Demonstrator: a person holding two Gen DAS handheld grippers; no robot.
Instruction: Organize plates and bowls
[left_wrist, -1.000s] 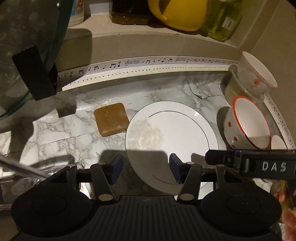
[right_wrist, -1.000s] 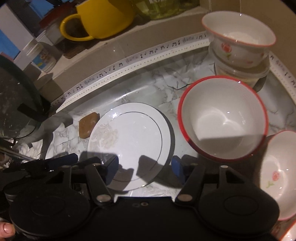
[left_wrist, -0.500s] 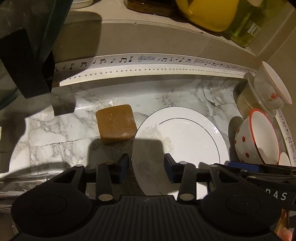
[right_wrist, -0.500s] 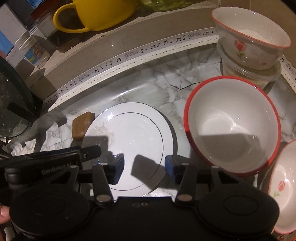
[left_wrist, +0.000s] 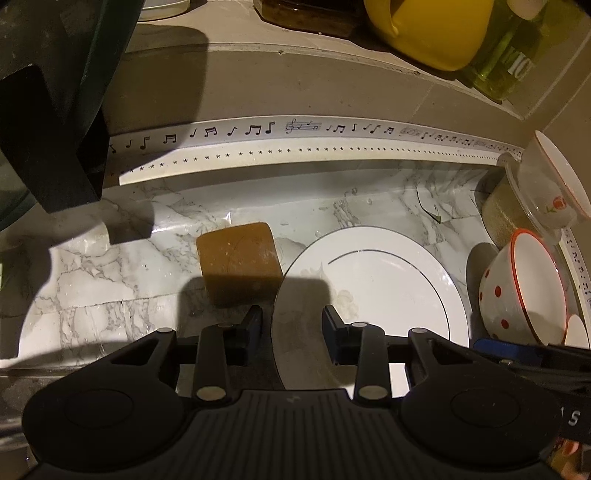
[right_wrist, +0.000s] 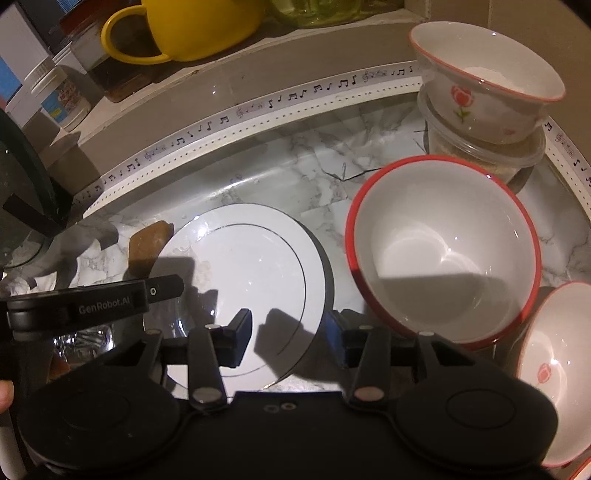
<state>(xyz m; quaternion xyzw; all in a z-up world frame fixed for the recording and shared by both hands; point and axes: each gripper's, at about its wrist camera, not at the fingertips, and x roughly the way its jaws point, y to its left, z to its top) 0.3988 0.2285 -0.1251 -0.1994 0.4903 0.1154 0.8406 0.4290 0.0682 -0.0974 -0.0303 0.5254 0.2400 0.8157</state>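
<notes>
Marble bench (left_wrist: 110, 295): white plate (left_wrist: 388, 288) lies flat, rim between left gripper (left_wrist: 291, 332) jaws, just narrowed, not clamped; right gripper (right_wrist: 288, 338) apart too.

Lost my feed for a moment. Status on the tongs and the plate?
Left tongs and right tongs open, just narrowed, over the white plate, gripping nothing. Plate flat on counter. Brown block at its left edge, red-rimmed bowl right.

Marble-patterned counter (left_wrist: 110, 295) under warm, dim light, crossed by hard shadows. Ahead, a white edging strip (left_wrist: 295, 147) printed with music notes, below a grey-beige tiled ledge (left_wrist: 295, 85). Further ahead on that ledge, a yellow mug (right_wrist: 192, 26), jars, a green bottle (left_wrist: 509, 59).
</notes>
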